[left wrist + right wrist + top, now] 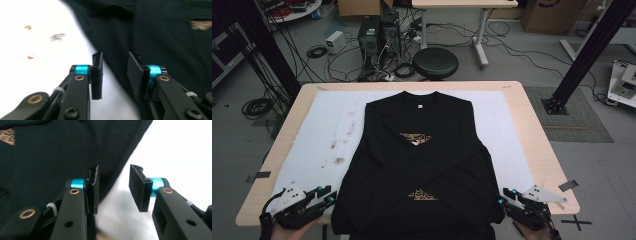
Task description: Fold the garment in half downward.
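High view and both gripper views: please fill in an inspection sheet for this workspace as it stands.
Surface: wooden table under a white mat; brownish stains on the mat's left part.
Job's things: black long-sleeved shirt lying flat, collar at the far side, sleeves crossed over the chest, gold print partly showing.
Clutter: nothing seen on the mat besides the shirt.
Grippers: left tool open beside the shirt's near left edge; right tool open at its near right edge; no cloth between the jaws of either.
Cables: many loose on the floor beyond the table.
Surroundings: black round stool, computer towers, second desk, cardboard boxes, black frame posts.
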Tool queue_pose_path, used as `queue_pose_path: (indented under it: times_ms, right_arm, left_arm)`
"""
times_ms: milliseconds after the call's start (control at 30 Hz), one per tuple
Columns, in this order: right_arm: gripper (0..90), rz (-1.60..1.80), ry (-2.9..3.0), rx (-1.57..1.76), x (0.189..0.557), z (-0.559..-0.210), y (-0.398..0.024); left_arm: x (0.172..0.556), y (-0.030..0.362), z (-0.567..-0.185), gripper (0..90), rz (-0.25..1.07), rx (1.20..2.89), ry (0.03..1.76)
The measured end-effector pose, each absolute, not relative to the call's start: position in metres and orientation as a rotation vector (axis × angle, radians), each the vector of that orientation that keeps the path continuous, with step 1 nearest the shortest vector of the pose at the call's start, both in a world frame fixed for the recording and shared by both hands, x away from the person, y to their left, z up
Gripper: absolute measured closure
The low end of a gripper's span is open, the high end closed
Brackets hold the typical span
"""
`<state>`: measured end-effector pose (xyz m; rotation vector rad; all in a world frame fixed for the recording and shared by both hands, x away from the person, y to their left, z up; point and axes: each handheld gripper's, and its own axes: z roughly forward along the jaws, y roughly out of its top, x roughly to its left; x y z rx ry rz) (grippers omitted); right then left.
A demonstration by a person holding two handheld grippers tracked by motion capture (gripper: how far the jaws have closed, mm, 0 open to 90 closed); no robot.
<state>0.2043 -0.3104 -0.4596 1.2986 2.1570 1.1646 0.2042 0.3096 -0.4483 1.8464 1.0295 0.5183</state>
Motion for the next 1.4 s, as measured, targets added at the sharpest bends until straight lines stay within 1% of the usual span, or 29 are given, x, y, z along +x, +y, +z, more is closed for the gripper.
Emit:
queue_pose_path:
  times_ms: [200, 233, 267, 300, 333, 367, 400, 567, 667, 800, 867, 900, 967, 1000, 1033, 1067, 1100, 1133, 1200, 1233, 1267, 1333, 1367, 1400]
  right_arm:
    - [63.2, 1.114, 2.154, 1.273, 0.208, -0.463, -0.303]
    - [64.8, 1.112, 2.148, 1.270, 0.208, -0.464, -0.303]
    - [72.0, 1.113, 2.135, 1.273, 0.206, -0.464, -0.303]
    - [81.7, 1.133, 2.149, 1.279, 0.206, -0.464, -0.304]
    - [86.2, 1.151, 2.161, 1.282, 0.206, -0.465, -0.304]
    - [86.2, 1.151, 2.161, 1.282, 0.206, -0.465, -0.304]
    - [88.6, 1.173, 2.171, 1.265, 0.207, -0.465, -0.304]
    - [90.0, 1.194, 2.185, 1.280, 0.206, -0.465, -0.310]
    - [90.0, 1.217, 2.189, 1.294, 0.195, -0.465, -0.321]
    - [90.0, 1.232, 2.207, 1.290, 0.180, -0.466, -0.324]
    - [89.9, 1.234, 2.212, 1.292, 0.177, -0.465, -0.324]
    - [89.5, 1.230, 2.219, 1.292, 0.174, -0.465, -0.324]
    - [68.6, 1.237, 2.205, 1.300, 0.174, -0.461, -0.322]
    - [63.8, 1.252, 2.173, 1.304, 0.181, -0.459, -0.322]
    - [59.8, 1.252, 2.167, 1.304, 0.186, -0.458, -0.321]
    - [59.8, 1.252, 2.167, 1.304, 0.186, -0.458, -0.321]
    - [54.3, 1.236, 2.159, 1.310, 0.193, -0.457, -0.319]
    - [52.7, 1.172, 2.165, 1.312, 0.211, -0.458, -0.312]
    - [52.4, 1.145, 2.173, 1.309, 0.218, -0.460, -0.308]
    - [53.9, 1.118, 2.175, 1.295, 0.223, -0.462, -0.304]
    - [59.6, 1.084, 2.161, 1.261, 0.226, -0.462, -0.298]
    - [70.7, 1.098, 2.163, 1.250, 0.225, -0.462, -0.298]
    - [79.4, 1.113, 2.177, 1.230, 0.223, -0.463, -0.298]
    - [79.4, 1.113, 2.177, 1.230, 0.223, -0.463, -0.298]
  left_arm:
    - [0.219, 0.301, -0.454, 63.2, 0.490, 1.873, 1.041]
    - [0.222, 0.295, -0.456, 63.2, 0.488, 1.897, 1.041]
    - [0.223, 0.292, -0.457, 63.7, 0.492, 1.912, 1.040]
    - [0.224, 0.286, -0.460, 71.3, 0.489, 1.947, 1.031]
    - [0.223, 0.284, -0.461, 77.0, 0.498, 1.946, 1.009]
    - [0.223, 0.284, -0.461, 86.8, 0.498, 1.946, 1.009]
    - [0.222, 0.283, -0.460, 86.8, 0.490, 1.963, 0.999]
    - [0.216, 0.291, -0.460, 87.7, 0.472, 1.948, 1.004]
    - [0.206, 0.297, -0.461, 87.8, 0.434, 1.933, 0.993]
    - [0.189, 0.300, -0.461, 87.7, 0.404, 1.943, 0.967]
    - [0.186, 0.300, -0.461, 86.9, 0.395, 1.935, 0.963]
    - [0.185, 0.303, -0.458, 86.9, 0.396, 1.920, 0.961]
    - [0.192, 0.305, -0.453, 75.5, 0.430, 1.867, 0.996]
    - [0.196, 0.305, -0.451, 71.0, 0.443, 1.852, 1.007]
    - [0.201, 0.304, -0.449, 68.6, 0.461, 1.839, 1.017]
    - [0.201, 0.304, -0.449, 65.4, 0.461, 1.839, 1.017]
    - [0.215, 0.299, -0.448, 65.4, 0.489, 1.838, 1.056]
    - [0.220, 0.296, -0.449, 60.4, 0.513, 1.844, 1.081]
    - [0.226, 0.292, -0.450, 60.0, 0.527, 1.855, 1.099]
    - [0.234, 0.286, -0.455, 60.0, 0.524, 1.892, 1.110]
    - [0.235, 0.284, -0.456, 62.8, 0.518, 1.914, 1.107]
    - [0.235, 0.280, -0.459, 72.4, 0.531, 1.944, 1.077]
    - [0.233, 0.280, -0.459, 87.1, 0.532, 1.949, 1.062]
    - [0.233, 0.280, -0.459, 87.2, 0.532, 1.949, 1.062]
